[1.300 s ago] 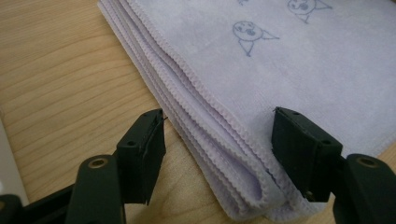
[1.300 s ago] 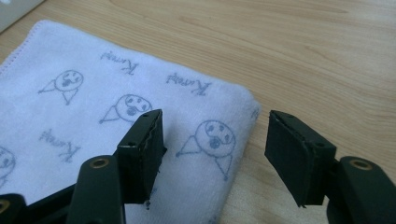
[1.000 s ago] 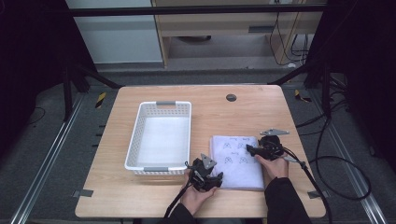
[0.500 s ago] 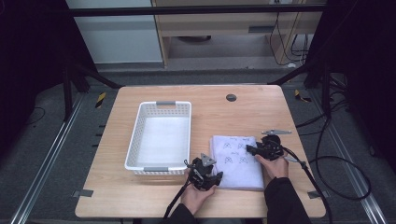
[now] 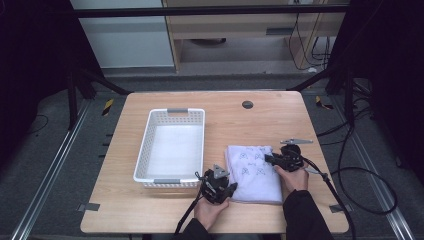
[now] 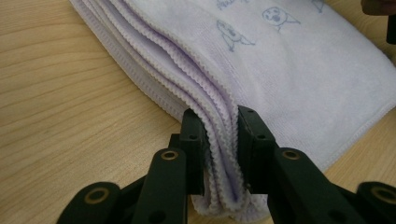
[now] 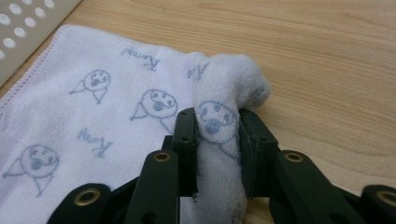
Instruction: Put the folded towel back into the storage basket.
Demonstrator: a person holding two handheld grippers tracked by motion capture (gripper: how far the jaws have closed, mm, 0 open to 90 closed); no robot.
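1 folded towel right of 1 white basket on table, 2 tongs, L tongs & R tongs just closed, both clamped on towel, L gripper view shows stacked hem layers, R gripper view printed faces

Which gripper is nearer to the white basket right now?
Left. The left gripper, shut on the folded towel at its near left corner, sits just beside the white basket's near right corner. The right gripper grips the towel's far right edge, across the towel from it.

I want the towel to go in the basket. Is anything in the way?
Nothing visible. The folded lilac terry towel with printed faces lies beside the white perforated plastic basket, whose inside looks free. Left gripper and right gripper already pinch it.
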